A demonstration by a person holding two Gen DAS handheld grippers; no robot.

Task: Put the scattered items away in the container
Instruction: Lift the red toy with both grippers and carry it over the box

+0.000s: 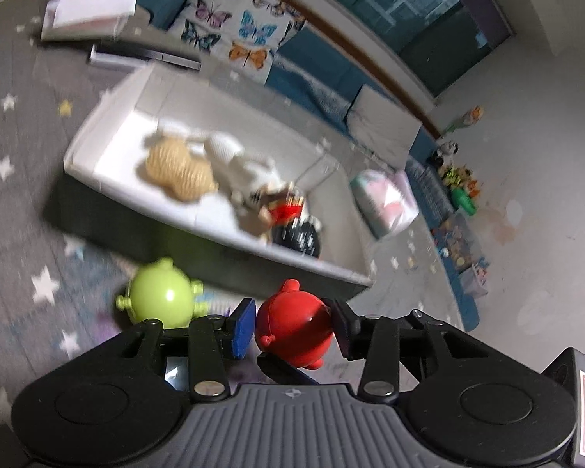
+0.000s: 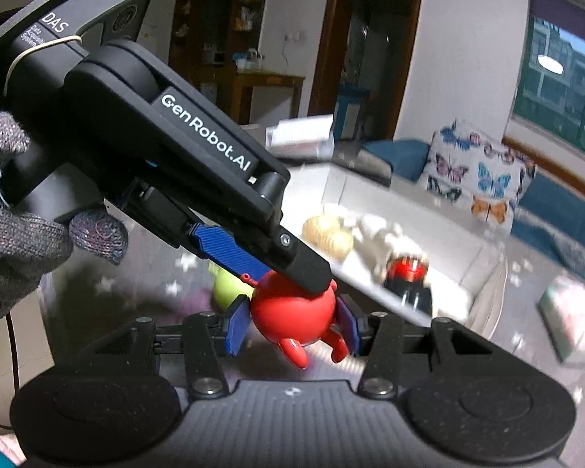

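- Left gripper (image 1: pixel 292 329) has its fingers closed on the red toy figure (image 1: pixel 294 329), low at 6 o'clock in its own view.
- Right gripper (image 2: pixel 292 321) also pinches that same red figure, both sets of fingers touching it.
- Green toy figure (image 1: pixel 163 298) sits on the star-patterned rug (image 1: pixel 15 210) at 9 o'clock of the red one.
- White container (image 1: pixel 109 117) at 12 o'clock holds plush toys (image 1: pixel 179 169).

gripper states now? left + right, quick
Left hand-held gripper: closed on the red toy.
Right hand-held gripper: closed on the same red toy.
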